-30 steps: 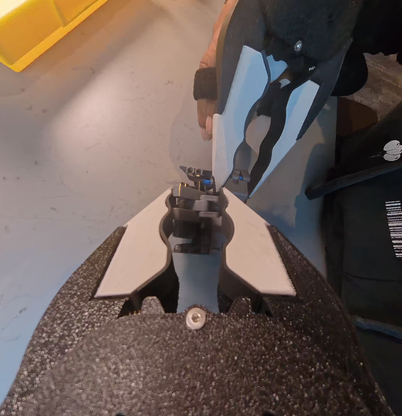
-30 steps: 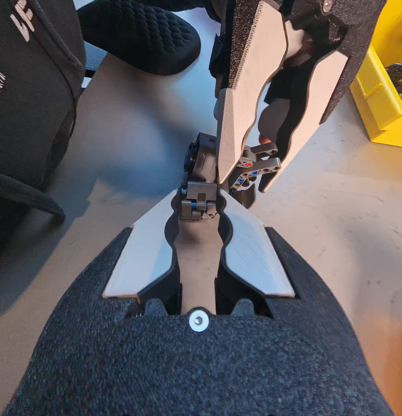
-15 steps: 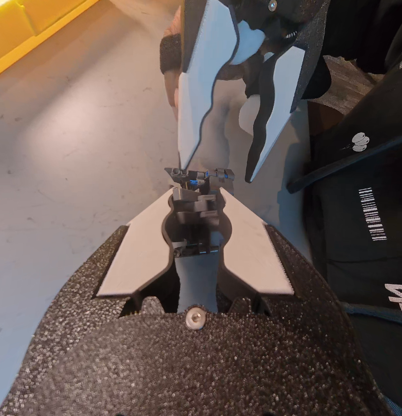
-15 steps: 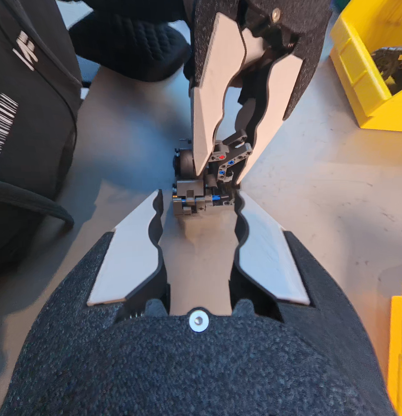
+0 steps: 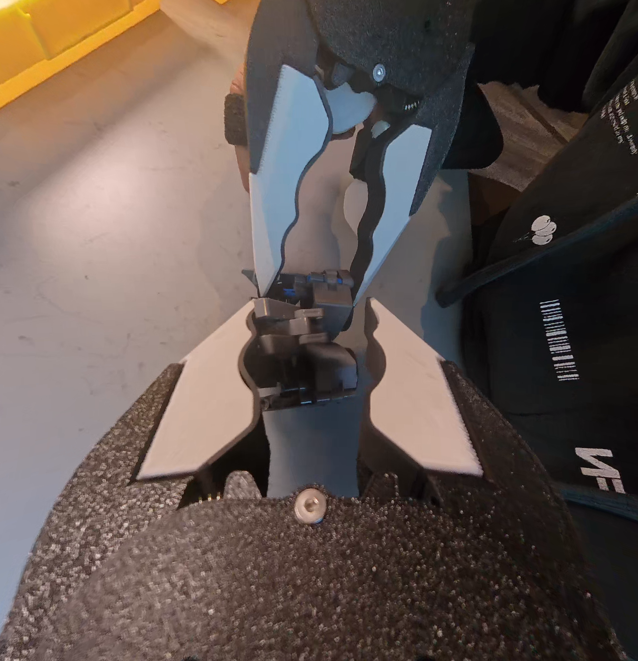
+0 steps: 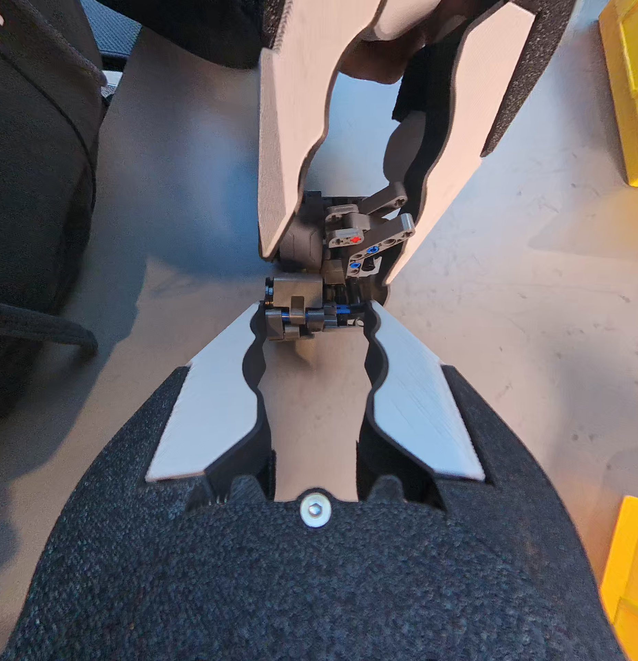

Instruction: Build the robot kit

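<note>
left gripper [image 5: 310, 304] spread wide, gripping nothing: left finger against the side of a grey plastic brick assembly [image 5: 303, 343] of perforated beams, blocks and blue pins, right finger standing clear of it with a gap showing. right gripper [image 6: 314, 305] drawn in on the near end of the grey plastic brick assembly [image 6: 299, 289], tips flanking the short blue axle and, as far as can be judged, pressing on both sides. seen from the left wrist view, meets the same piece from the far side, tips on a grey block.

sits between the two tools, just over the pale grey scuffed table [image 5: 96, 250]; cannot tell whether resting on it or lifted slightly. black fabric bag with white print [image 5: 560, 322] close beside on one side, yellow plastic bin [image 6: 628, 89] well apart on the other.

for a sound hold: press on the solid blocks rather than the thin angled beams. looks jointed at the pins, so probably prone to fold or twist under uneven pressure. worth keeping both tips level on opposite faces, pressure light, and the open tool's touching finger from nudging the piece sideways.
</note>
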A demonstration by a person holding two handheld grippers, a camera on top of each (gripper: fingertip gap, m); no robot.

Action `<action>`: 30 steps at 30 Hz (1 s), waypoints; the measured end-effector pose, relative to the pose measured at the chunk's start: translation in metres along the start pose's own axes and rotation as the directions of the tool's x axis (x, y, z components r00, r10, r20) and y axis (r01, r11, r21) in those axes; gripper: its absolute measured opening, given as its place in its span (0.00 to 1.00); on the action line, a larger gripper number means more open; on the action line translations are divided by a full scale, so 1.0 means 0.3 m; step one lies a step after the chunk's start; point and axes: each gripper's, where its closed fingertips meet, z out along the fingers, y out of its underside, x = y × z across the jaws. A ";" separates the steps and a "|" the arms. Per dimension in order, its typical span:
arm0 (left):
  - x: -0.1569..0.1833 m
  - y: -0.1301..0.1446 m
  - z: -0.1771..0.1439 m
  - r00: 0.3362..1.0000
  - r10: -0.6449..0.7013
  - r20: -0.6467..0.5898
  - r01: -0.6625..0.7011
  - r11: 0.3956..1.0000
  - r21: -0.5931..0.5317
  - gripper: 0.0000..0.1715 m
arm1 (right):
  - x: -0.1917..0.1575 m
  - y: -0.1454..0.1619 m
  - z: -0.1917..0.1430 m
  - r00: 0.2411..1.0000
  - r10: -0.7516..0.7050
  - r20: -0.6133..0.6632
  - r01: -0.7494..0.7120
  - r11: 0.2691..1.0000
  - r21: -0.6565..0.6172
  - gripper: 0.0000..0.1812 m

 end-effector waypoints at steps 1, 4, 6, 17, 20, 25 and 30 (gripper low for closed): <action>-0.005 0.001 -0.005 1.000 -0.006 0.005 0.006 1.000 0.006 0.33 | -0.006 0.007 0.005 1.000 -0.001 0.009 0.001 1.000 -0.016 0.29; -0.009 -0.036 -0.054 1.000 0.002 0.022 -0.004 0.997 0.073 0.33 | -0.002 0.009 0.008 1.000 0.027 -0.001 -0.027 1.000 -0.007 0.29; -0.012 -0.047 -0.072 0.998 0.013 0.056 -0.017 0.997 0.074 0.35 | -0.003 0.007 0.008 0.999 0.032 -0.002 -0.032 0.999 -0.003 0.29; -0.048 0.044 0.033 0.961 0.140 0.239 -0.121 0.988 -0.091 0.43 | -0.001 0.000 0.014 0.995 0.093 0.015 -0.094 0.995 0.040 0.28; -0.049 0.050 0.037 0.954 0.166 0.249 -0.144 0.984 -0.107 0.44 | -0.006 -0.003 0.014 0.994 0.106 0.029 -0.108 0.993 0.047 0.28; -0.048 0.055 0.039 0.953 0.168 0.251 -0.146 0.984 -0.100 0.44 | -0.009 -0.009 0.015 0.992 0.121 0.029 -0.123 0.990 0.071 0.28; -0.024 0.075 0.057 0.979 0.106 0.174 -0.100 0.994 -0.043 0.41 | -0.020 -0.015 0.019 0.996 0.092 0.022 -0.094 0.992 0.082 0.28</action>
